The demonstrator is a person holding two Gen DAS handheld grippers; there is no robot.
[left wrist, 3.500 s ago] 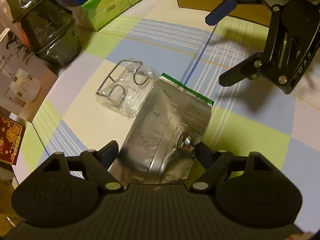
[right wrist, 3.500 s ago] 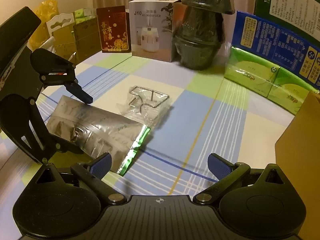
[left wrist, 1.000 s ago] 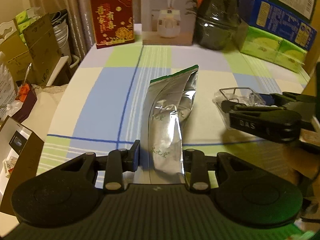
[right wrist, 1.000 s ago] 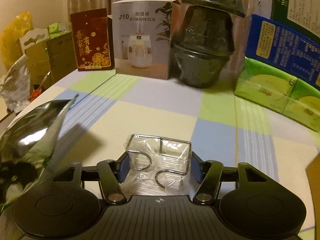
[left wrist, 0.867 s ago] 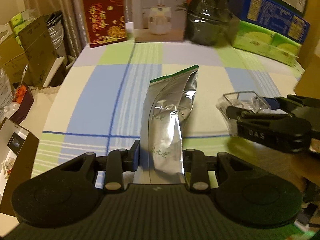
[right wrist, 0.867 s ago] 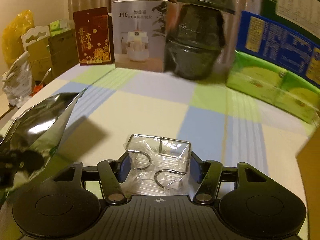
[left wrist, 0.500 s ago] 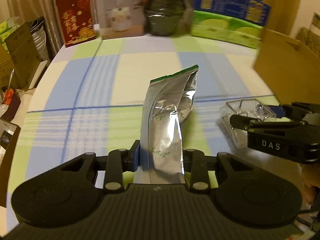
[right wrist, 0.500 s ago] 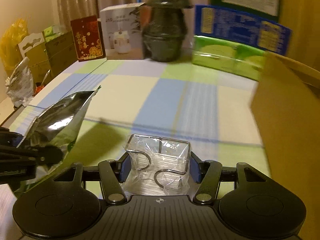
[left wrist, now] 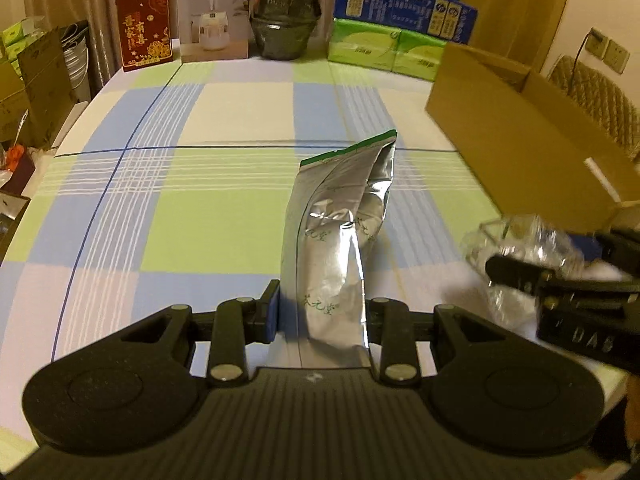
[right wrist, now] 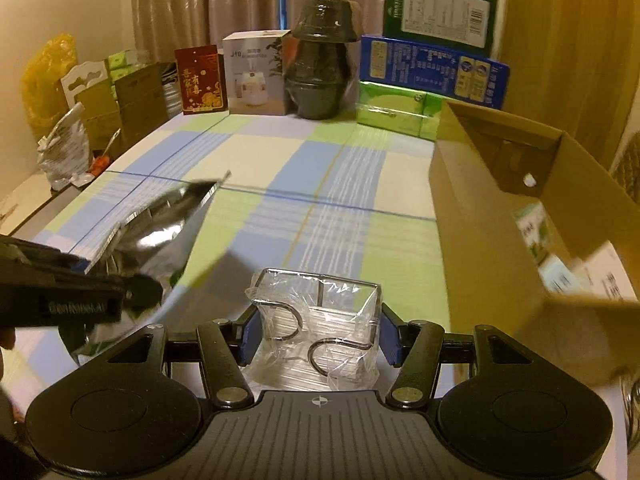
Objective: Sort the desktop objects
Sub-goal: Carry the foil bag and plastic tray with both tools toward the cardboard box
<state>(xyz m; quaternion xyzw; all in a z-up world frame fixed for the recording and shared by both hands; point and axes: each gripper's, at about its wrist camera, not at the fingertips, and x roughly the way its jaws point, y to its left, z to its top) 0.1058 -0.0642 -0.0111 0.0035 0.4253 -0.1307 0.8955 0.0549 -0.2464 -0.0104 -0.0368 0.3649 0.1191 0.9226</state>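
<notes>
L hand-held gripper (left wrist: 320, 312) clamped on silver foil pouch (left wrist: 340, 232), held off checked tabletop (left wrist: 200, 220). R hand-held gripper (right wrist: 318, 332) grasping plastic-wrapped wire rack (right wrist: 316, 320), near tabletop's right edge, beside open cardboard box (right wrist: 480, 248).

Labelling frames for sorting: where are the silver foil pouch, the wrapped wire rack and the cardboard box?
silver foil pouch (left wrist: 336, 240), left wrist view, crinkled front.
wrapped wire rack (right wrist: 320, 320), right wrist view, plastic-covered middle.
cardboard box (right wrist: 480, 240), right wrist view, outer wall.

Silver foil pouch (left wrist: 336, 248) w/ green top edge, upright, off table; bagged wire rack (right wrist: 318, 324) likewise.
</notes>
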